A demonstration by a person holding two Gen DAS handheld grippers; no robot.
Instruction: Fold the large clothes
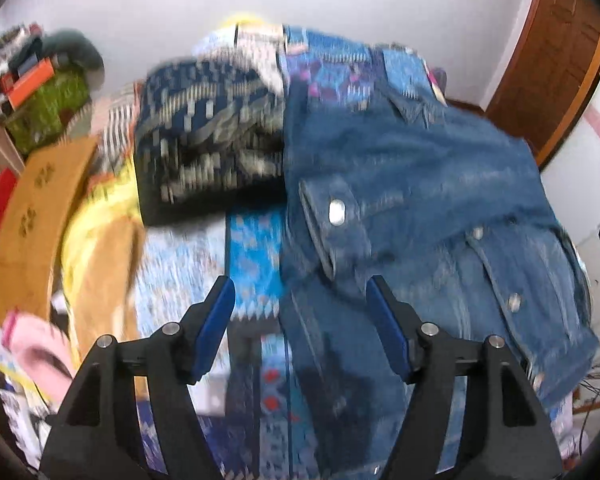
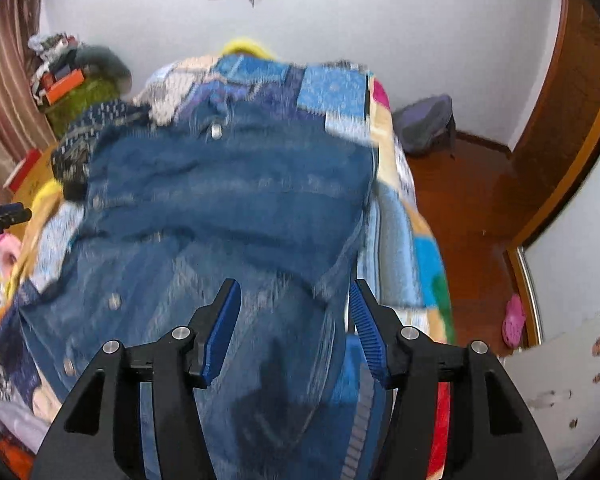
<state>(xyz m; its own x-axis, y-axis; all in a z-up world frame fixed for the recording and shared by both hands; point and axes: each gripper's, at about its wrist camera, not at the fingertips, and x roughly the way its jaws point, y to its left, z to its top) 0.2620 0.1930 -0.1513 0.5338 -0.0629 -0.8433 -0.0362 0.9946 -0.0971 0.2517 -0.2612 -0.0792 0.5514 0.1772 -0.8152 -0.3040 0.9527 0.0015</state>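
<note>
- Looking down the left wrist view: the left gripper [image 1: 300, 300] hangs wide open with nothing between its fingers, right over the near left edge of the denim jacket [image 1: 420, 184], which lies spread on the patterned blanket [image 1: 256, 252].
- Just beside the jacket's far left side sits a folded dark patterned garment [image 1: 208, 136], seemingly touching it; the picture is too blurred to be sure.
- Risk here, as I judge it: a grab at this edge could pinch blanket along with denim and drag the bedding into the fold.
- Over to the right wrist view: the right gripper [image 2: 294, 300] is spread wide too, holding nothing, above the jacket's near right side by the bed's edge.
- The wooden floor [image 2: 468, 208] drops away close by, so a loose pull could slide the heavy denim off.
- Only this view shows that drop and a backpack [image 2: 424, 124] against the wall; only the left view shows the neighbouring garment in full.
</note>
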